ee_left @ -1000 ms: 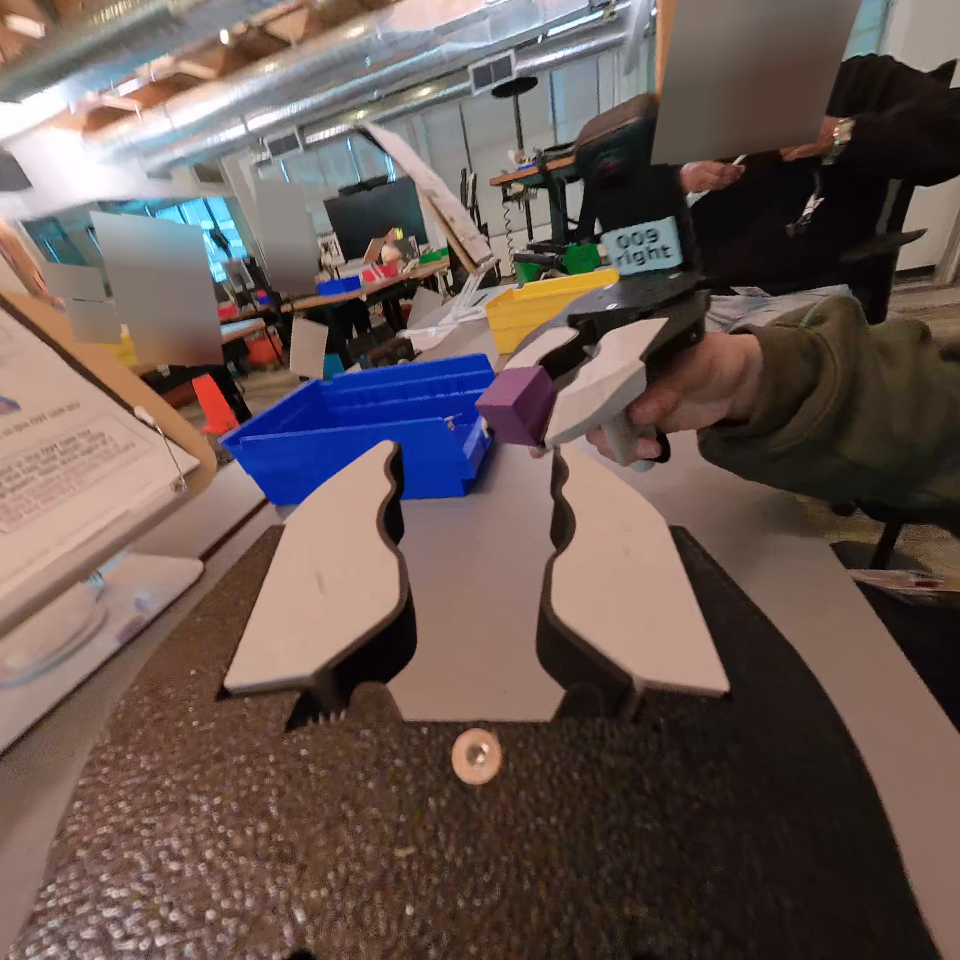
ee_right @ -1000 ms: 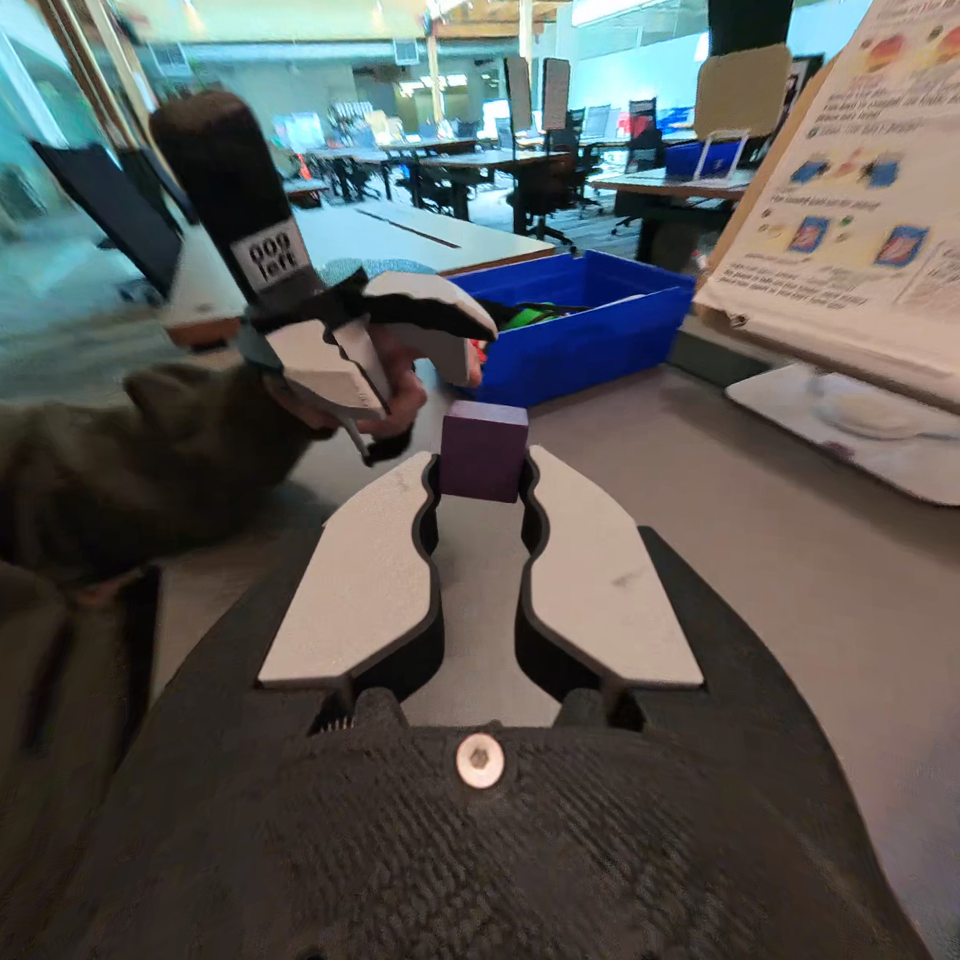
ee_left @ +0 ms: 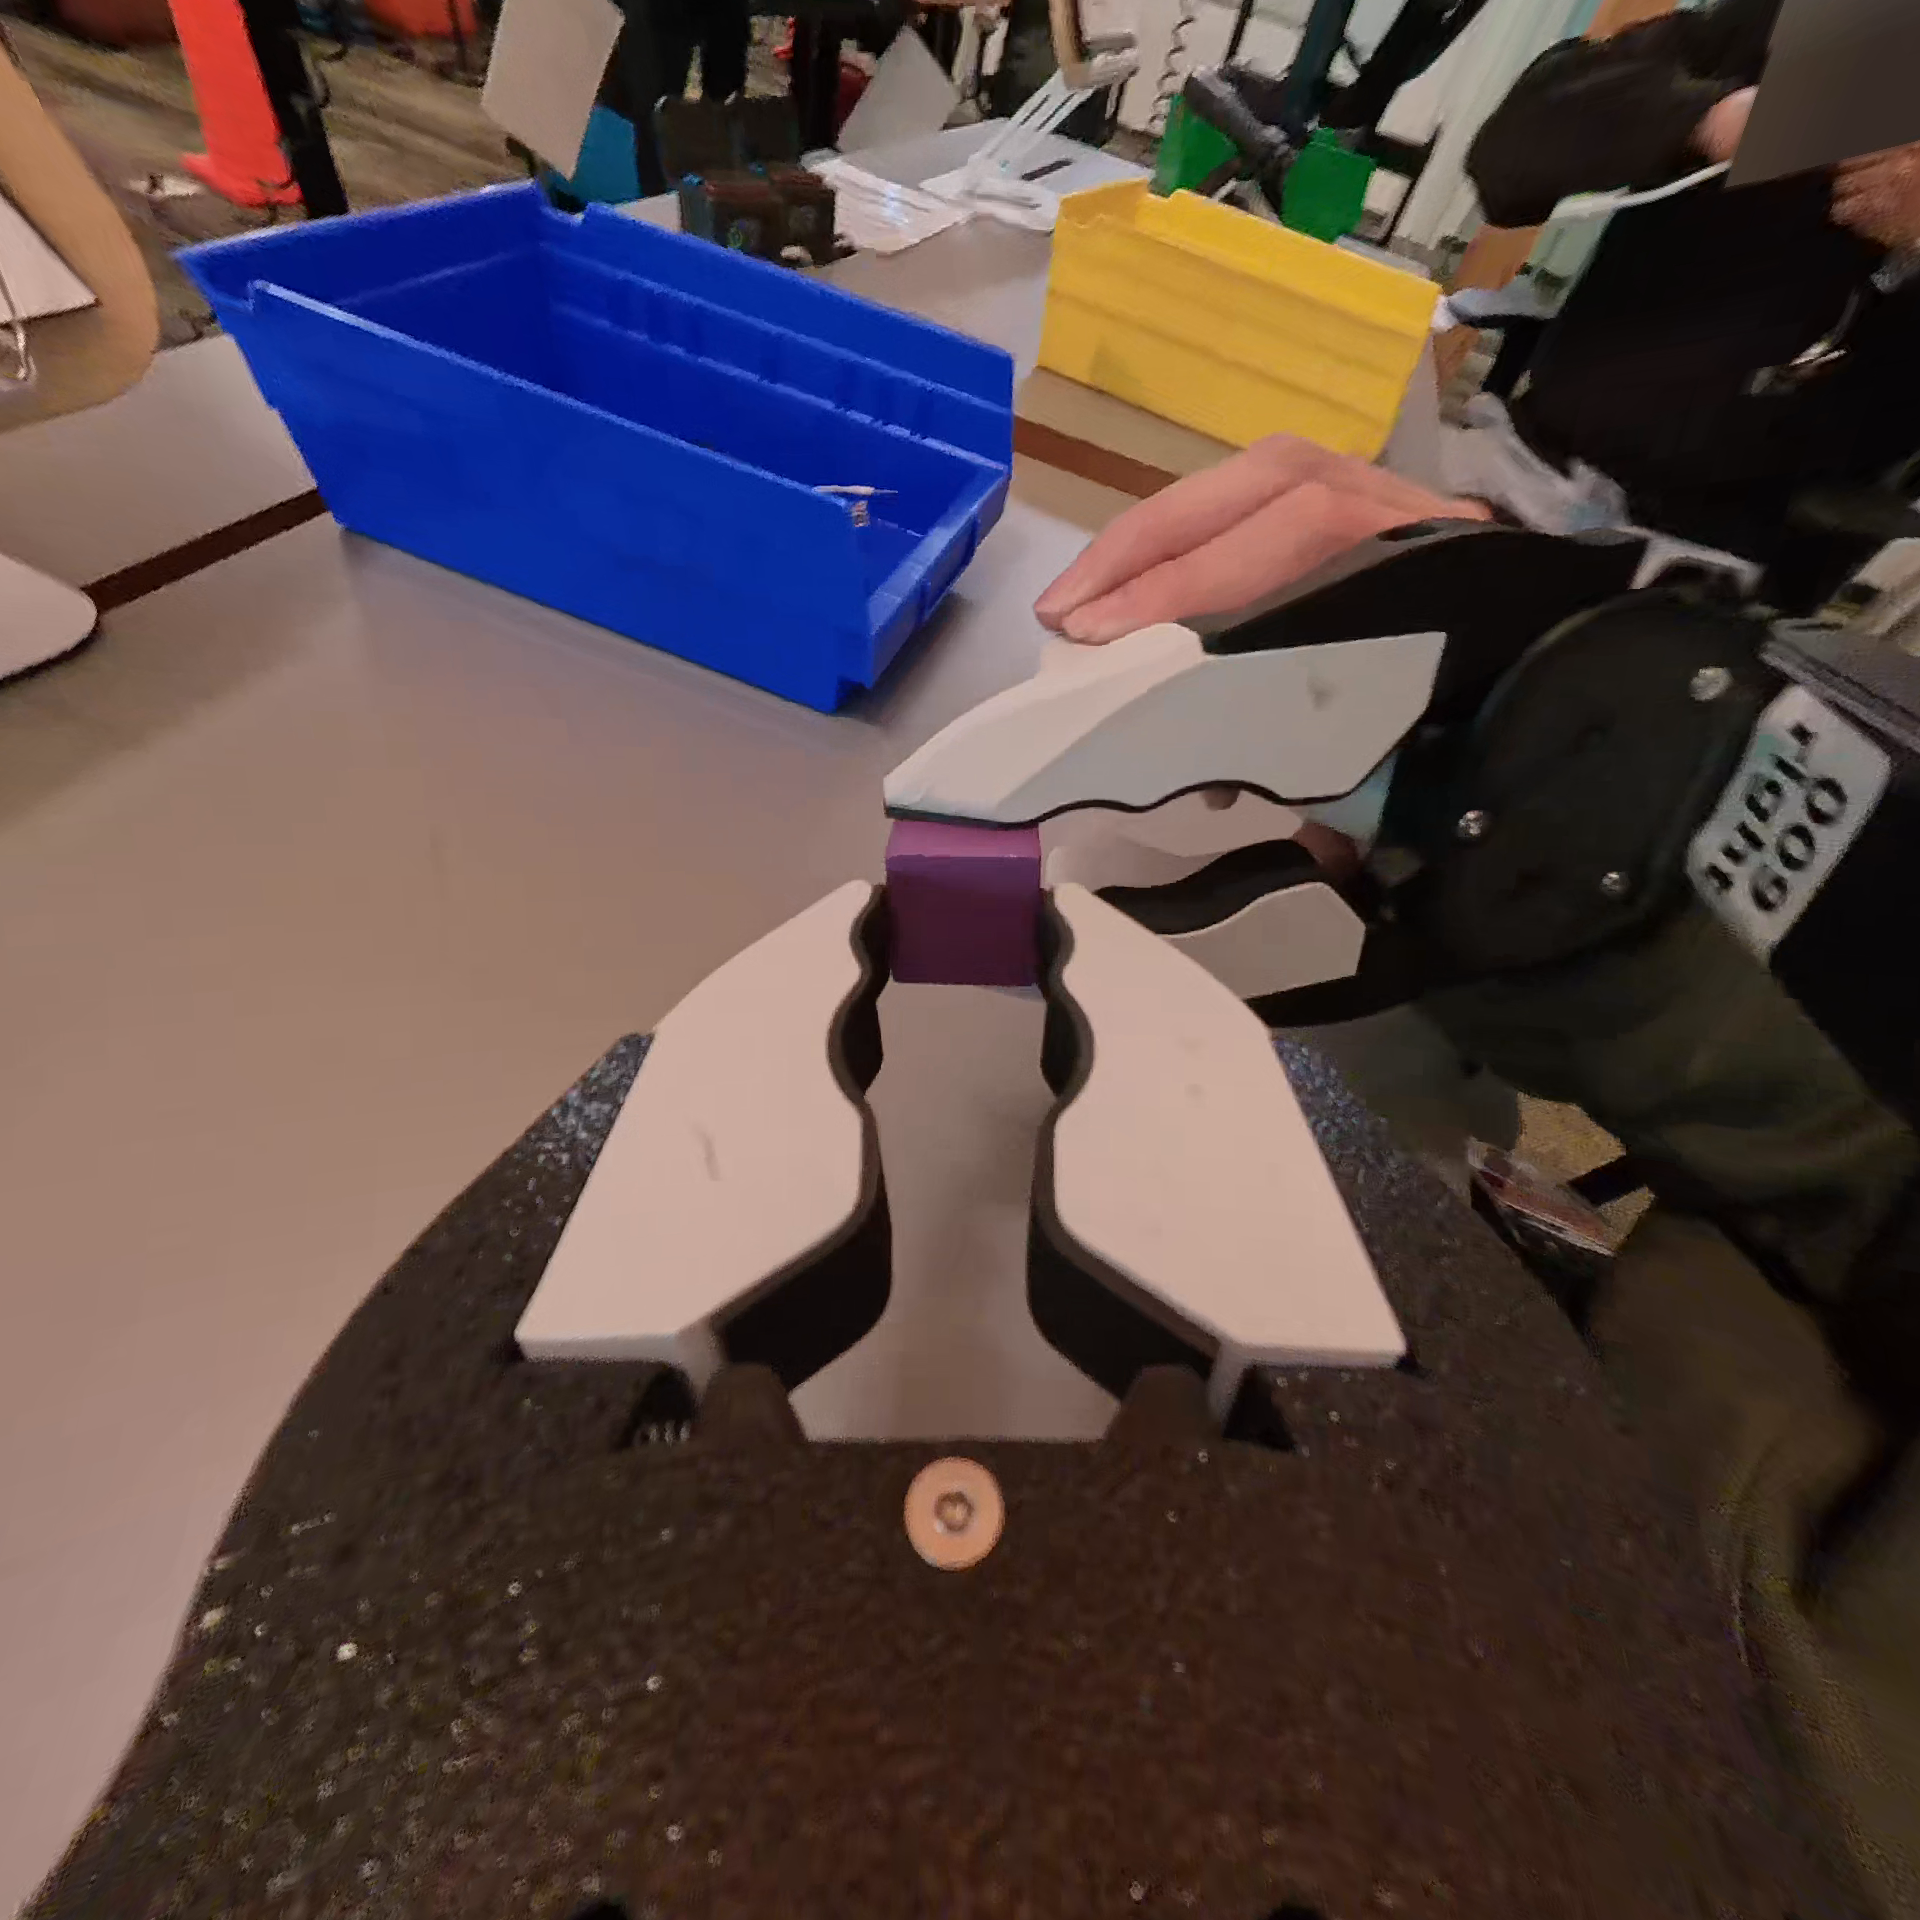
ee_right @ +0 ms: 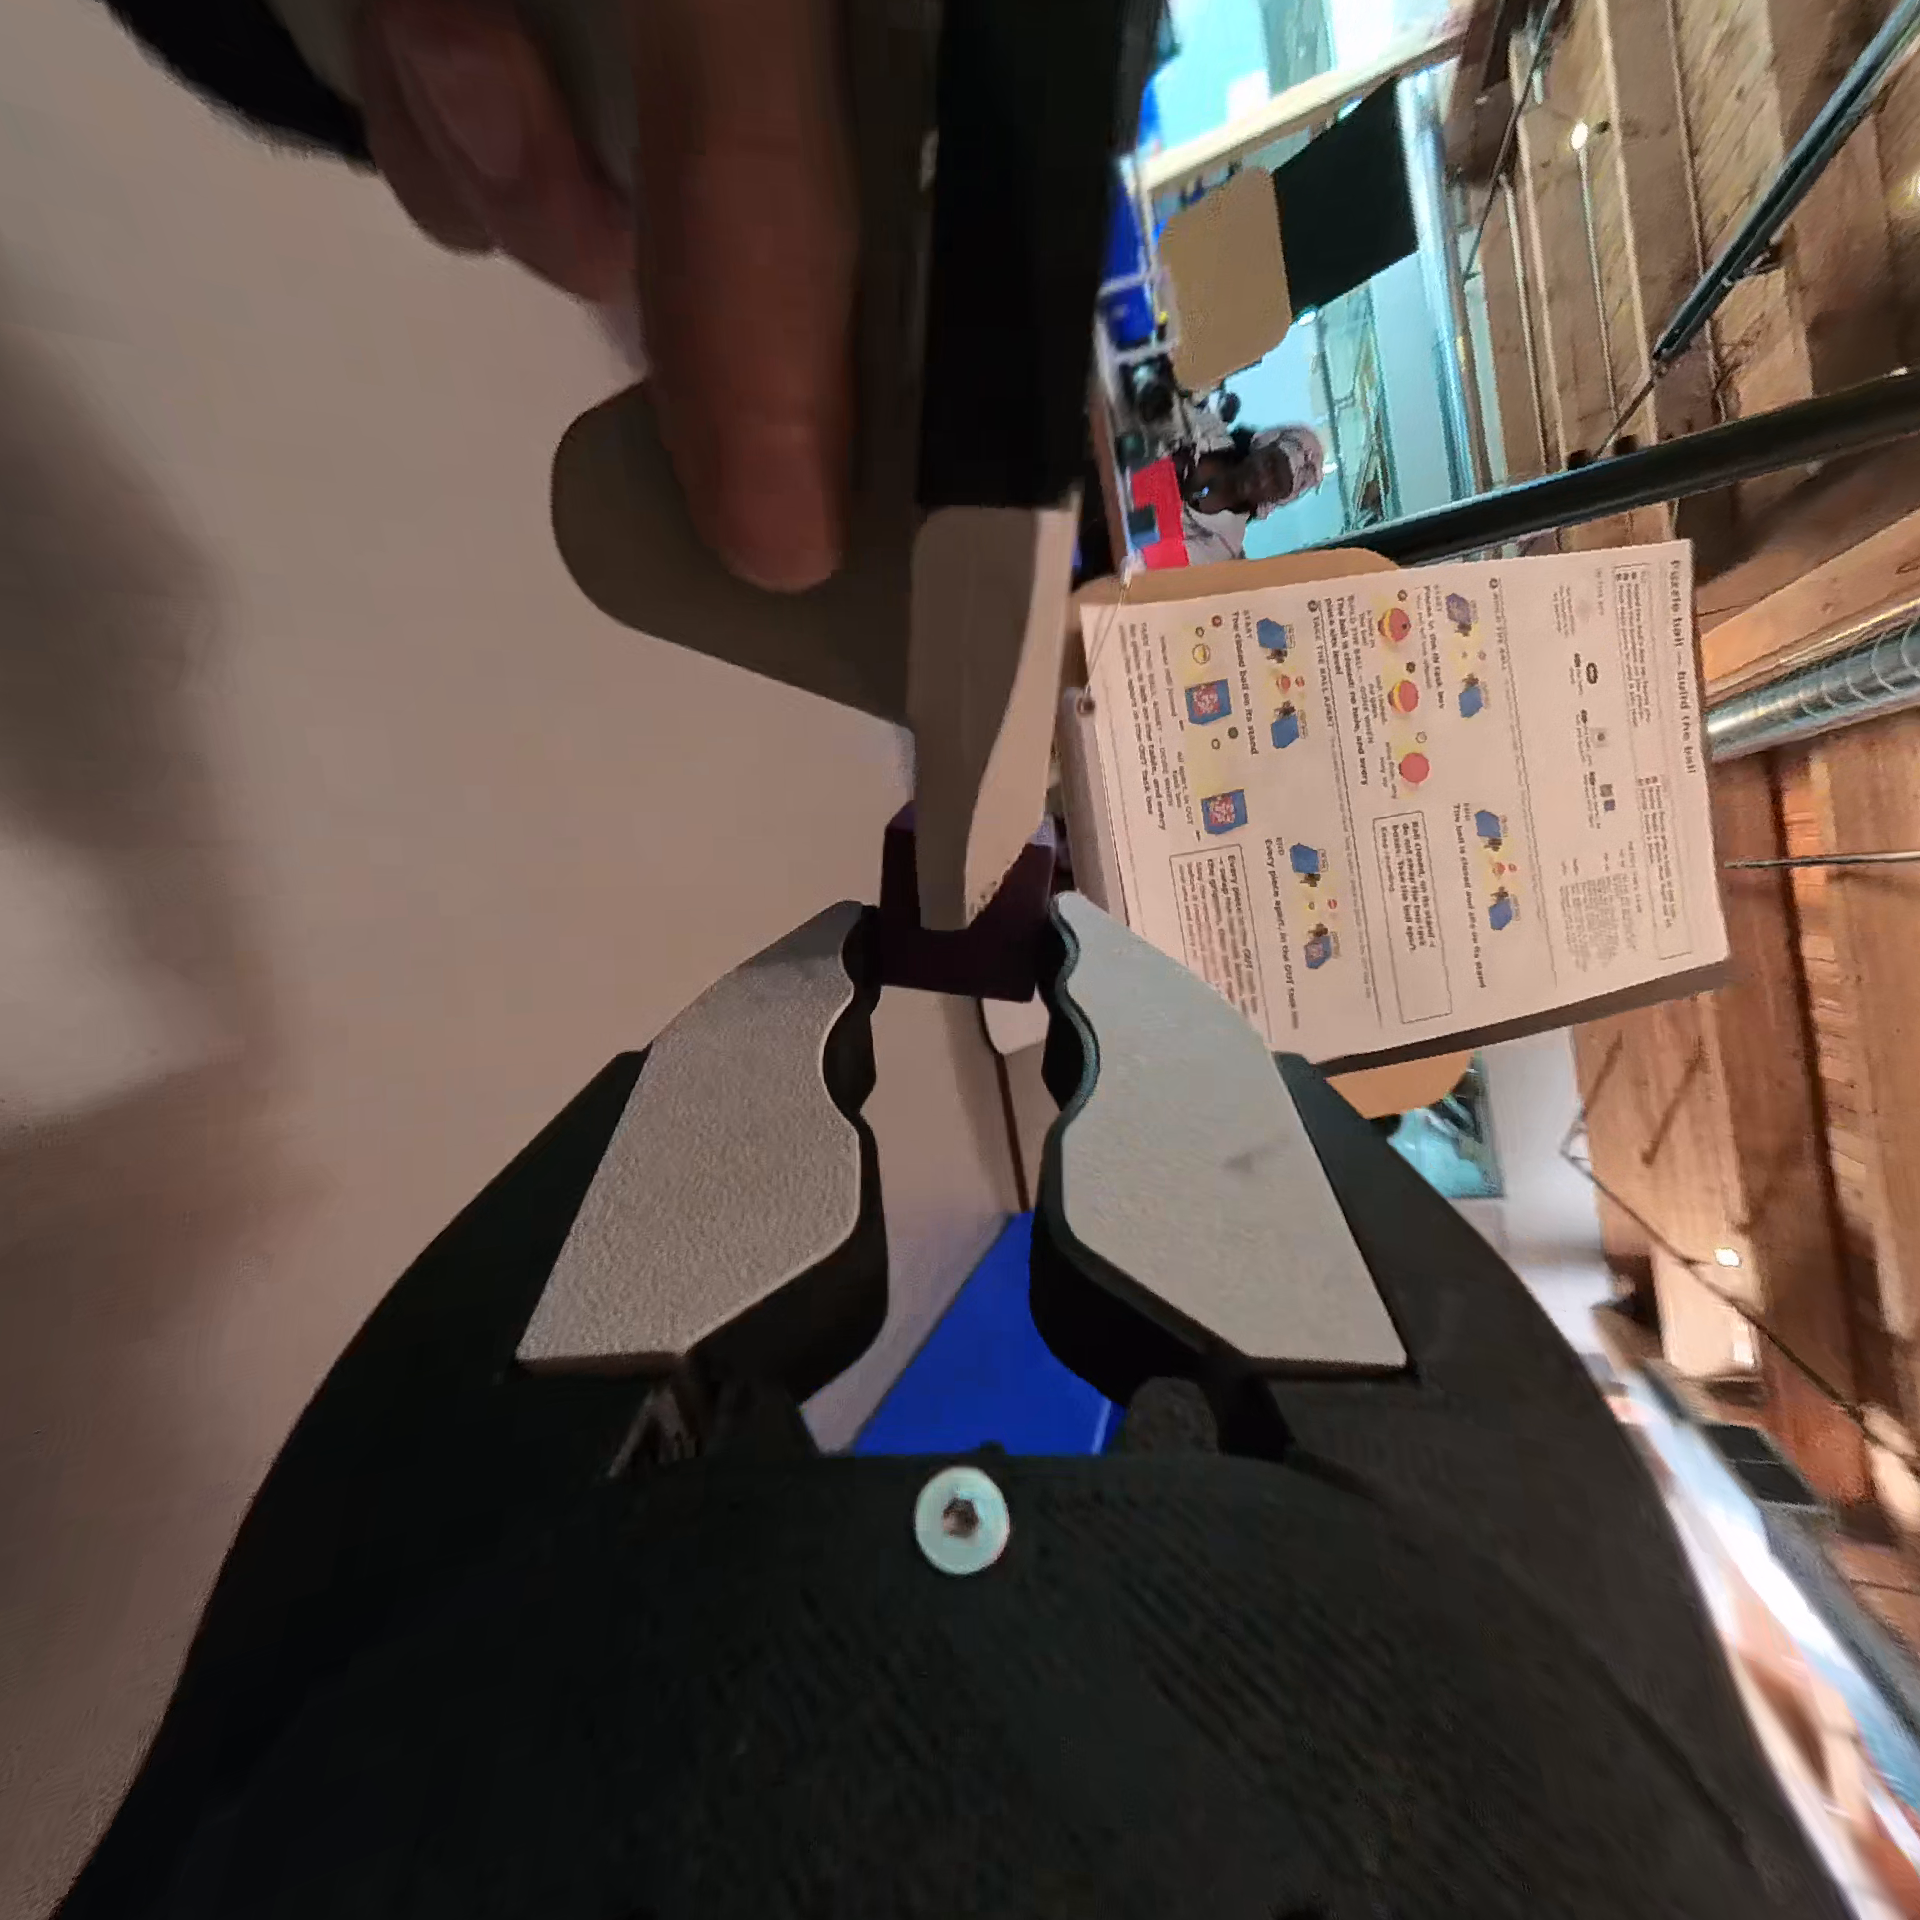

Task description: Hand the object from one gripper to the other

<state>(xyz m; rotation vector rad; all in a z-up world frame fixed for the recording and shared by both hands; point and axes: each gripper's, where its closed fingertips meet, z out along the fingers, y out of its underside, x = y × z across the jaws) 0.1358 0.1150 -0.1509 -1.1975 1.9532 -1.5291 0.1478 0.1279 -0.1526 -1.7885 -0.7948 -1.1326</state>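
Note:
A purple cube (ee_left: 964, 935) is held above the grey table (ee_left: 364, 831). In the left wrist view my left gripper (ee_left: 964, 904) is shut on the cube's two sides. The right gripper comes in from the right, rolled on its side; its upper finger (ee_left: 1143, 727) presses on the cube's top and its lower finger sits beneath. In the right wrist view my right gripper (ee_right: 956, 930) is shut on the cube (ee_right: 935, 961). One finger (ee_right: 977, 748) of the left gripper crosses in front of the cube and hides part of it.
A blue bin (ee_left: 623, 436) stands on the table behind the cube, with a yellow bin (ee_left: 1226, 312) farther back right. A printed sheet on a cardboard stand (ee_right: 1403, 810) is beside the table. A person in black (ee_left: 1662, 260) sits at the back right. My two grippers' fingertips are within a few centimetres of each other.
The right gripper has rolled onto its side and brought the cube between my left fingers. The left gripper, open before, has shut on the cube. Both now hold it.

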